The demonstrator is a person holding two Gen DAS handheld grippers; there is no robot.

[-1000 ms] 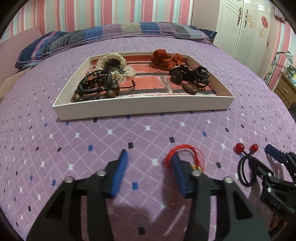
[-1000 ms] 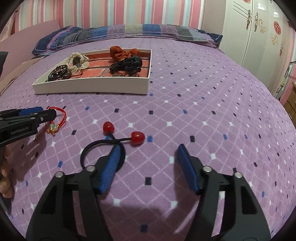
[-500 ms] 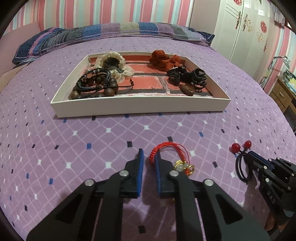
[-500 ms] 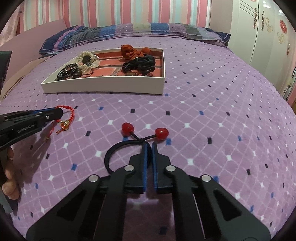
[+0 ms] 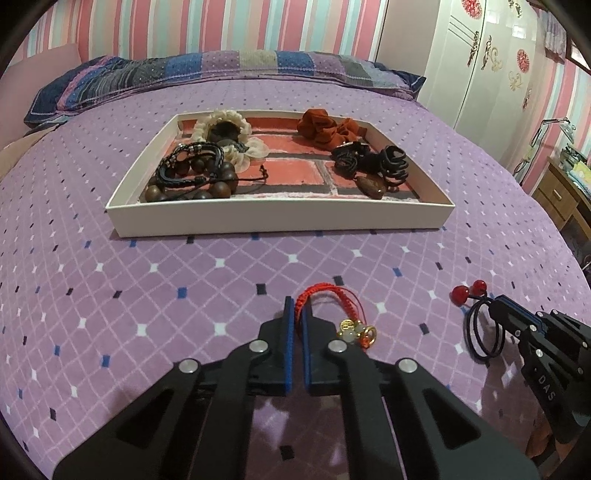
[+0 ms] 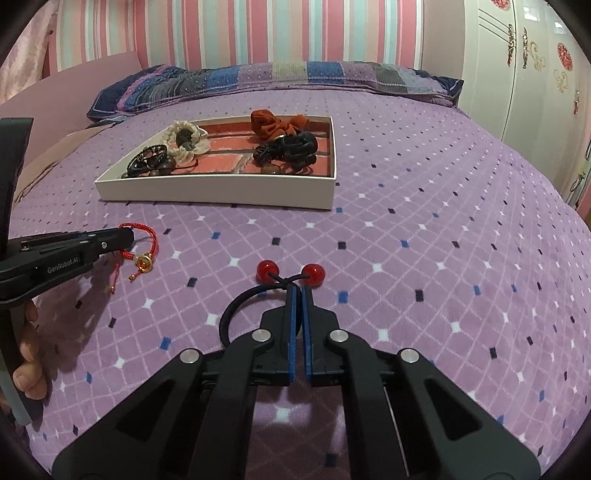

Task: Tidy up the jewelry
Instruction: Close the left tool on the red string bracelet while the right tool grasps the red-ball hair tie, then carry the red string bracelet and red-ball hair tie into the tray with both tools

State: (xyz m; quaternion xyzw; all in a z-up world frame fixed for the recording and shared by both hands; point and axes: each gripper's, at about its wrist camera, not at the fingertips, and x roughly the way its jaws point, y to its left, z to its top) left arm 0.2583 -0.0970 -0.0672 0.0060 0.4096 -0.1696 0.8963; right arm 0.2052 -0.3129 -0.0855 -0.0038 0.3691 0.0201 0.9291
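Here, left gripper [image 5: 298, 309] jaws pinching red bracelet [image 5: 325, 295], charm trailing right, right gripper [image 6: 296, 291] jaws clamping hair tie [image 6: 255, 295], beads forward.

The bedspread [image 5: 147, 295] is purple with a white diamond grid and small blue, black and white squares; the wall [image 6: 258, 33] is striped pink, white and pale teal. The white tray [image 5: 280, 218] has a red brick-print floor. The bracelet [image 5: 325, 295] is red with gold charms, the hair tie [image 6: 240, 306] black with two red beads.
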